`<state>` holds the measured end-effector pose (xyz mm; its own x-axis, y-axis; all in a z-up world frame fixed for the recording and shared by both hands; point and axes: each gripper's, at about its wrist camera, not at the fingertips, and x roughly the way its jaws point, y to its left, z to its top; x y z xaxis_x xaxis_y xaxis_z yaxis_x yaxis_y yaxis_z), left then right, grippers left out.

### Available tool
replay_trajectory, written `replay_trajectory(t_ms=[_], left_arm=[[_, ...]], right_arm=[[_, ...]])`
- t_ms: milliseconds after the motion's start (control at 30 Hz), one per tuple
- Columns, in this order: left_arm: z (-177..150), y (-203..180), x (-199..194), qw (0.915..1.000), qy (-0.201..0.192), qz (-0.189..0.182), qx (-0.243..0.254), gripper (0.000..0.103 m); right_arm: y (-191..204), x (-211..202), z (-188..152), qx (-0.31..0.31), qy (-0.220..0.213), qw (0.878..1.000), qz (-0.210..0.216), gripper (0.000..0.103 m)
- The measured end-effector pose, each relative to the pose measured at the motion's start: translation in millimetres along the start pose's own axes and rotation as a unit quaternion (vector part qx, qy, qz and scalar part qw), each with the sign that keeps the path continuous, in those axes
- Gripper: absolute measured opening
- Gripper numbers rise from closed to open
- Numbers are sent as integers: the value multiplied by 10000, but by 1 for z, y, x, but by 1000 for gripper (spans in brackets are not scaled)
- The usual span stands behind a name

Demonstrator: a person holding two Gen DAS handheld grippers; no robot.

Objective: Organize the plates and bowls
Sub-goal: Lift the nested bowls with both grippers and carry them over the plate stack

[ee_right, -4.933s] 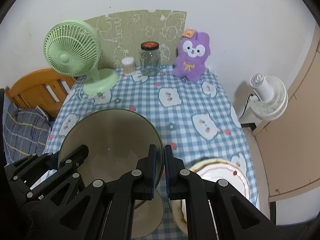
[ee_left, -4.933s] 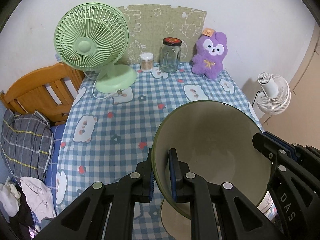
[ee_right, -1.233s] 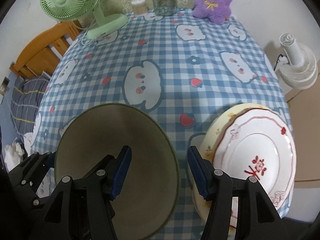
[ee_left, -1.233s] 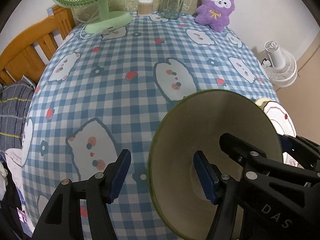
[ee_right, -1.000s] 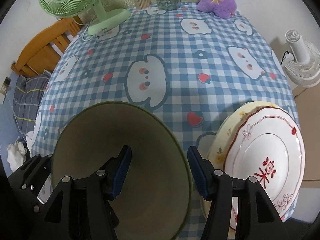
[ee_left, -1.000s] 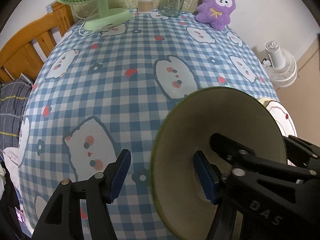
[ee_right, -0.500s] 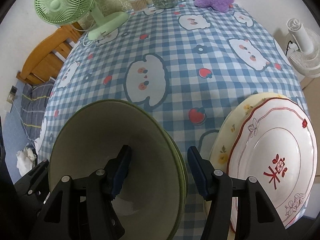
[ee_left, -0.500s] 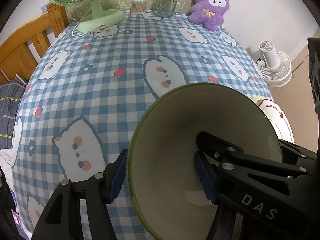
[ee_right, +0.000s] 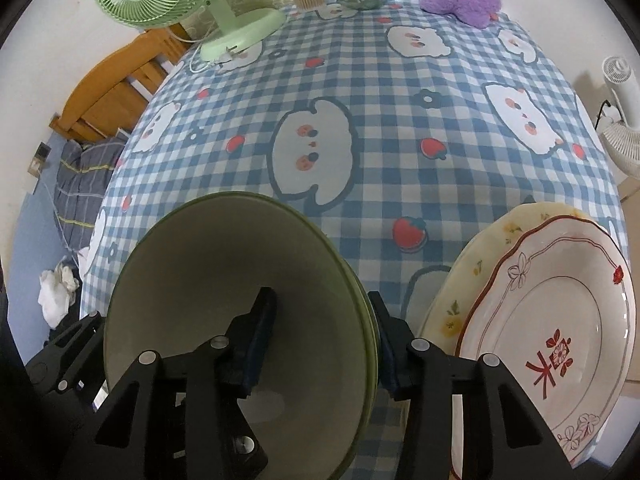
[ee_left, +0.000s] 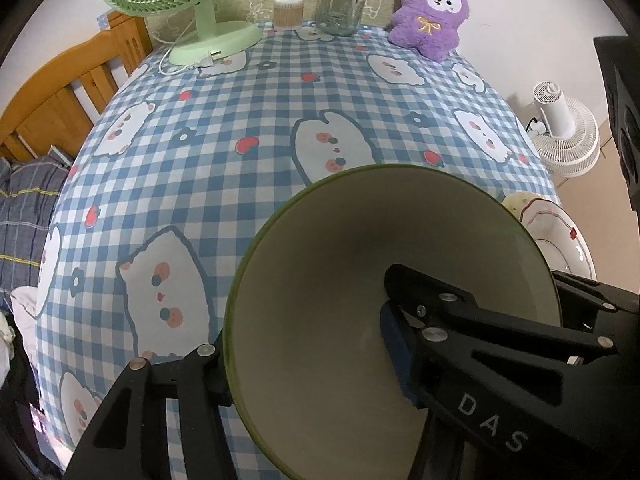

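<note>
A green bowl (ee_left: 340, 280) with a cream inside sits at the table's near edge, nested in a second green bowl whose rim (ee_right: 370, 320) shows just outside it in the right wrist view. My left gripper (ee_left: 308, 356) is open and straddles the bowl's left wall, one finger inside, one outside. My right gripper (ee_right: 324, 340) is open and straddles the right wall of the bowl (ee_right: 224, 280). A white plate with red trim (ee_right: 548, 332) lies on a yellow floral plate (ee_right: 472, 264) at the right.
On the blue checked tablecloth (ee_left: 240, 120), at the far edge, stand a green fan (ee_left: 204, 36), a cotton-swab box (ee_left: 288, 12), a glass jar (ee_left: 340, 4) and a purple plush toy (ee_left: 428, 16). A wooden bed frame (ee_left: 60, 96) stands left, a white floor fan (ee_left: 564, 136) right.
Both grippers were shut on the bowl's rim and holding it up; they have since opened. Over the last second the bowl has settled lower into the second bowl, and both grippers have moved closer around it.
</note>
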<state>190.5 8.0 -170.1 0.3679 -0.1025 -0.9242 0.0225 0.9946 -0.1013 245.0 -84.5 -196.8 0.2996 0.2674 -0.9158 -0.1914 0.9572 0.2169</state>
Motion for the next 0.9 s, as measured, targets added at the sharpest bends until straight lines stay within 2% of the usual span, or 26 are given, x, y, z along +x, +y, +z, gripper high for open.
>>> replay_trajectory(t_ms=[300, 900], left_arm=[[2, 8, -1, 9992, 252, -266, -149, 59], [3, 8, -44, 9985, -26, -439, 315, 55]], right_arm=[[7, -5, 0, 166, 29, 9996, -248, 50], [25, -51, -12, 643, -380, 9957, -553, 50]])
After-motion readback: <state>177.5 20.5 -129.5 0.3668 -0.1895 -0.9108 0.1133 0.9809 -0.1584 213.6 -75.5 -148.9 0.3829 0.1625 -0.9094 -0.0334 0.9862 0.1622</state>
